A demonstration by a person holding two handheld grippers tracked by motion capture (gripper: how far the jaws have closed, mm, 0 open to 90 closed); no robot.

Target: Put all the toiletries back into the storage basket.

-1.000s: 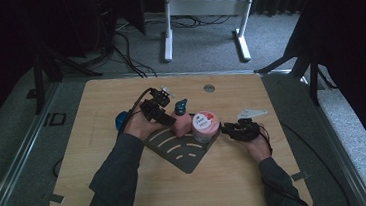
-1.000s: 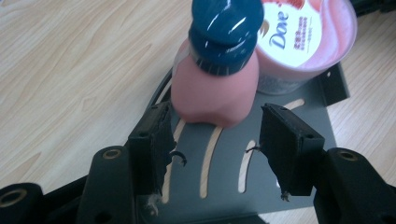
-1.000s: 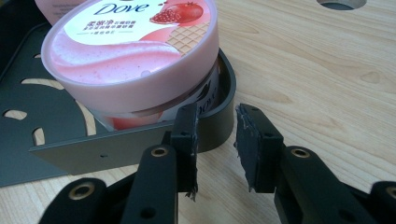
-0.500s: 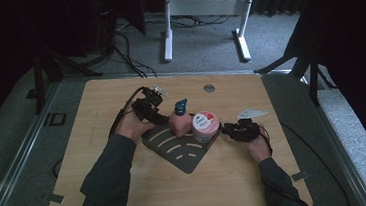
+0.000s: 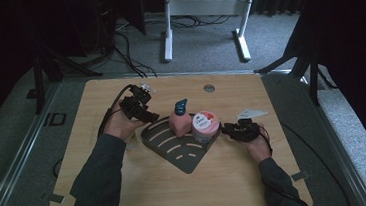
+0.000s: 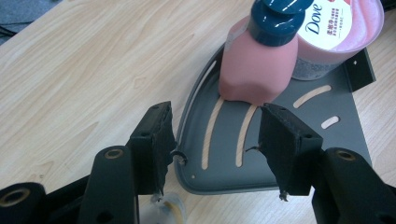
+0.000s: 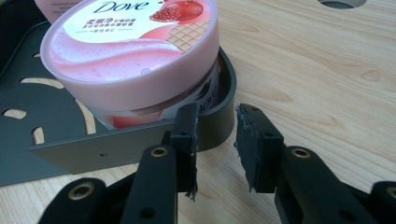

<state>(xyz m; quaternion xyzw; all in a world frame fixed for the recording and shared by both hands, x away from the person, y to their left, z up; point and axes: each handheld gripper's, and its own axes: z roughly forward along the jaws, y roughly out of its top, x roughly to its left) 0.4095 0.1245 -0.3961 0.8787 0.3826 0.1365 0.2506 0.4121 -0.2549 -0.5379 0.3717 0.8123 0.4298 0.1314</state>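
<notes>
— How are the hands posed?
— The left gripper (image 5: 144,115) is held released at the grey corner shelf's (image 6: 303,140) left edge. The right gripper (image 7: 215,140), slightly parted and gripping nothing, is levelled at its right wall.
— What is carried there?
— A pink pump bottle (image 6: 259,60) and a Dove tub (image 7: 135,60) are stood at mid-worktop.

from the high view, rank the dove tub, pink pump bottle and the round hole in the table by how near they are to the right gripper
1. Dove tub: on the grey rack, just left of the right gripper.
2. Pink pump bottle: beside the tub, further left.
3. Round hole: at the table's far edge.
</notes>
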